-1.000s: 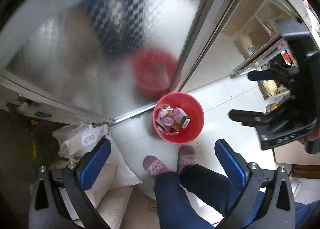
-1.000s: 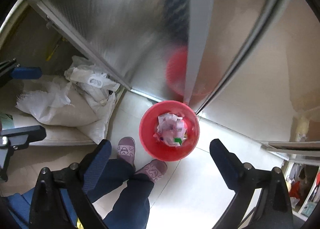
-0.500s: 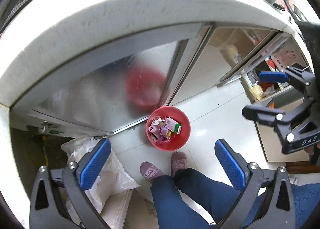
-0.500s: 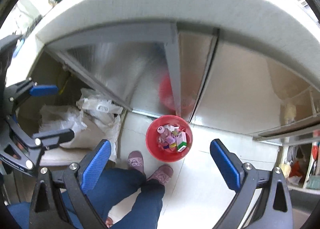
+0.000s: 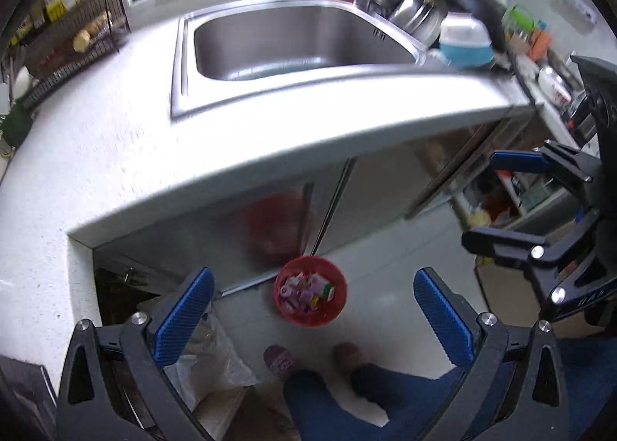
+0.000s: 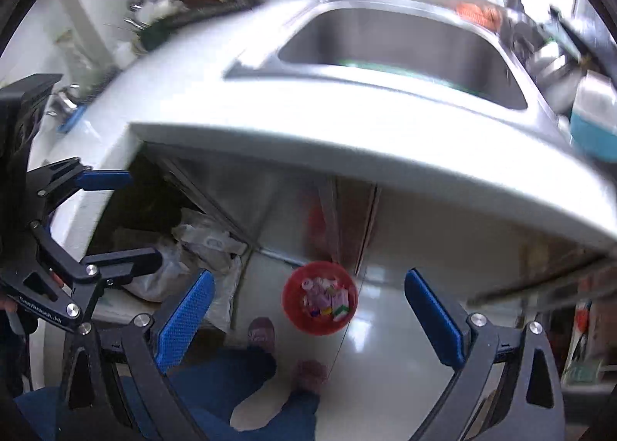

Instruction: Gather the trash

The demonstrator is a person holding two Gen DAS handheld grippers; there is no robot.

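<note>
A red bin (image 5: 311, 289) full of small colourful cartons and wrappers stands on the white floor by the steel cabinet doors; it also shows in the right wrist view (image 6: 319, 299). My left gripper (image 5: 313, 315) is open and empty, high above the bin. My right gripper (image 6: 308, 319) is open and empty too, at a similar height. Each gripper shows in the other's view: the right one (image 5: 513, 201) at the right edge, the left one (image 6: 115, 217) at the left edge.
A white countertop (image 5: 115, 155) with a steel sink (image 5: 293, 43) lies ahead; pots and a blue bowl (image 5: 464, 41) sit to its right. White bags (image 6: 200, 248) lie in the open cabinet below. The person's legs and slippers (image 5: 281, 360) stand by the bin.
Both grippers have risen from near the bin to above counter height. The countertop and sink have come into view and the bin looks smaller. Both stay open and empty.
</note>
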